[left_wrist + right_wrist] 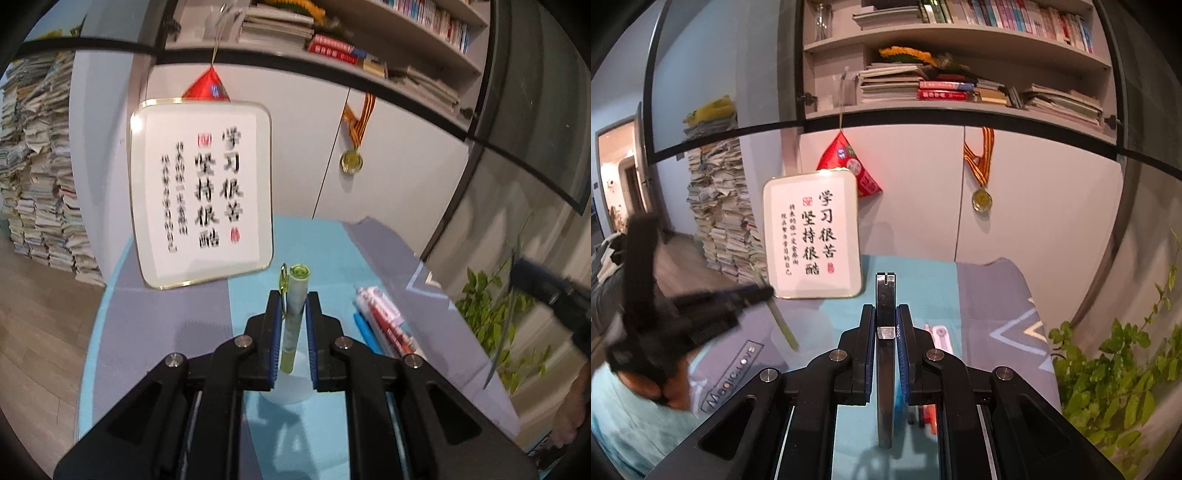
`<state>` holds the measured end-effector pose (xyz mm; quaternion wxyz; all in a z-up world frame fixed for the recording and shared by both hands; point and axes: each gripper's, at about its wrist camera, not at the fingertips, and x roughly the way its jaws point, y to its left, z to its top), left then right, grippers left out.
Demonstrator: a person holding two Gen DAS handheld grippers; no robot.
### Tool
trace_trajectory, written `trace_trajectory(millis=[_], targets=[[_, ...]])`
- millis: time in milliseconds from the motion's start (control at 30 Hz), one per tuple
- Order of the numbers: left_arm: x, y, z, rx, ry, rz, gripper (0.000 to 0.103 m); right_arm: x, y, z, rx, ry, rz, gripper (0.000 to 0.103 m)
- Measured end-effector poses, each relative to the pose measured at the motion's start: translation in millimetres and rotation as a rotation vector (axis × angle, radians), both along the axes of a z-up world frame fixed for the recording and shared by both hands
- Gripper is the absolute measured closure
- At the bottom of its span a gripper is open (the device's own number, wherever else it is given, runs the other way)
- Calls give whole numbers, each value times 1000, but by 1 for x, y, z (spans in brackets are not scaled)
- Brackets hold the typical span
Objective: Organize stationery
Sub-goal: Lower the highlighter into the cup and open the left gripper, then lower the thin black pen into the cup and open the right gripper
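Two hand-held black grippers are each clenched on a piece of stationery above a blue-and-grey patterned table cover [192, 306]: the left gripper [293, 299] grips a pale green pen with a gold clip [295, 314], held upright between its blue pads over a translucent white cup [291, 384]. The right gripper [886, 314] clamps a dark flat metal ruler-like strip [885, 295] on edge between its pads. Several more pens, red-and-white and blue [380, 325], lie on the cover just right of the cup, near a gold-framed calligraphy sign [201, 192] leaning against the white cabinet.
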<state>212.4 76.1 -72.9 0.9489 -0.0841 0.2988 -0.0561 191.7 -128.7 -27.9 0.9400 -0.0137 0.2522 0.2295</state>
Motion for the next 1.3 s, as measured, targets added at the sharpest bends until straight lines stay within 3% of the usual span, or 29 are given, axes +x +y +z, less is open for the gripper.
trace_trajectory(millis=[333,533,833,900,1000,1300], targets=[[2,0,-13,2,44,-9,92,22,43,29,64,-91,94,91],[5,3,-19,-9,59,-33,92,40,69,17,62,-56,129,91],[10,4,-27,-37,72,-57,93,54,71,9,70,-35,109,91],[9,8,-26,-60,75,-54,89,54,70,9,73,-37,110,91],[1,13,-19,-78,55,-28,78,55,70,9,80,-47,110,91],[-40,22,9,-29,-83,31,67,60,80,5,100,-40,139,91]])
